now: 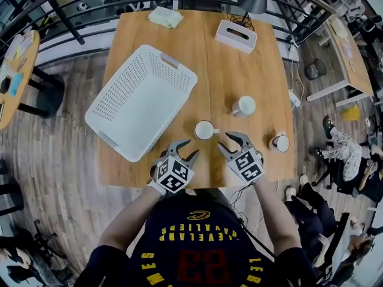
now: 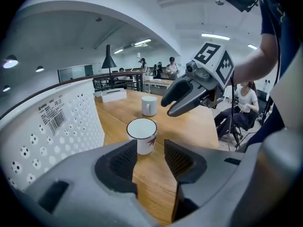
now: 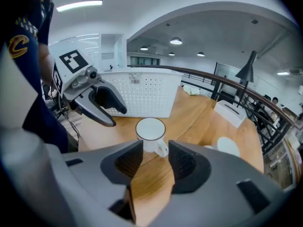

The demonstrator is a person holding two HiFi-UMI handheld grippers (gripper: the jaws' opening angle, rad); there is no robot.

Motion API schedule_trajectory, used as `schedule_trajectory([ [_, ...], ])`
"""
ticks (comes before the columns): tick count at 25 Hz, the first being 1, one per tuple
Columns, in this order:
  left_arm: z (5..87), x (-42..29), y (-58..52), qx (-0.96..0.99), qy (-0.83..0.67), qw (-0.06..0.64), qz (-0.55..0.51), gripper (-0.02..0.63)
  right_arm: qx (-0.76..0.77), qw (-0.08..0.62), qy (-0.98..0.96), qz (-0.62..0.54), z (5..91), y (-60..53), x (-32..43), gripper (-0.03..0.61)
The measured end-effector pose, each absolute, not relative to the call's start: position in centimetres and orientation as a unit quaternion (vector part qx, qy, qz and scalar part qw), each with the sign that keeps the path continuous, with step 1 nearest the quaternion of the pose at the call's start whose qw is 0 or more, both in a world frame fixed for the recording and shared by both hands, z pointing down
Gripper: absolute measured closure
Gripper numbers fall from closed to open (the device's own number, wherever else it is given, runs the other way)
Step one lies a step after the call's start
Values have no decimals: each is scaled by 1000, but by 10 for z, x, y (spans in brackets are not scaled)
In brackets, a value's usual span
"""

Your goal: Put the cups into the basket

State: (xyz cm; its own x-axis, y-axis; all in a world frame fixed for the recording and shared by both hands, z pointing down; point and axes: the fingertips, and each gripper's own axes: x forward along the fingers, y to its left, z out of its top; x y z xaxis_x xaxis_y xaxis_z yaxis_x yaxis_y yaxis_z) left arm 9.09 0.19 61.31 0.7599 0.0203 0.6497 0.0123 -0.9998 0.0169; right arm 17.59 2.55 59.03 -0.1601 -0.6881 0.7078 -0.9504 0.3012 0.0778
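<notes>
Wooden table [image 1: 233,76] holds basket [image 1: 122,103], tissue box [image 1: 236,36], cups [image 1: 204,130]; left gripper [image 1: 191,147], right gripper [image 1: 224,141]: jaws apart.

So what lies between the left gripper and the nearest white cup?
Only bare wooden tabletop, seen in the left gripper view between left gripper and dark-rimmed white cup.

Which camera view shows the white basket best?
The head view: it shows the whole basket from above, empty, on the left of the table. The left gripper view shows only one perforated wall with a barcode label. The right gripper view shows one long wall, partly behind the left gripper.
</notes>
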Motion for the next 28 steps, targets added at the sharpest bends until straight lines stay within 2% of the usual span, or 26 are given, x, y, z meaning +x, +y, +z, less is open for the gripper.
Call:
schedule_trajectory([
  [6, 639, 109, -16, 927, -7, -5, 374, 402, 455, 427, -761, 177, 635, 6, 186, 408],
  [12, 654, 121, -24, 919, 19, -29, 393, 399, 368, 487, -779, 143, 662, -6, 178, 410],
  [19, 664, 128, -21, 911, 50, -50, 406, 394, 295, 529, -791, 83, 674, -12, 173, 411],
  [28, 666, 129, -25, 906, 55, -60, 416, 391, 252, 568, -782, 49, 679, -14, 175, 470],
])
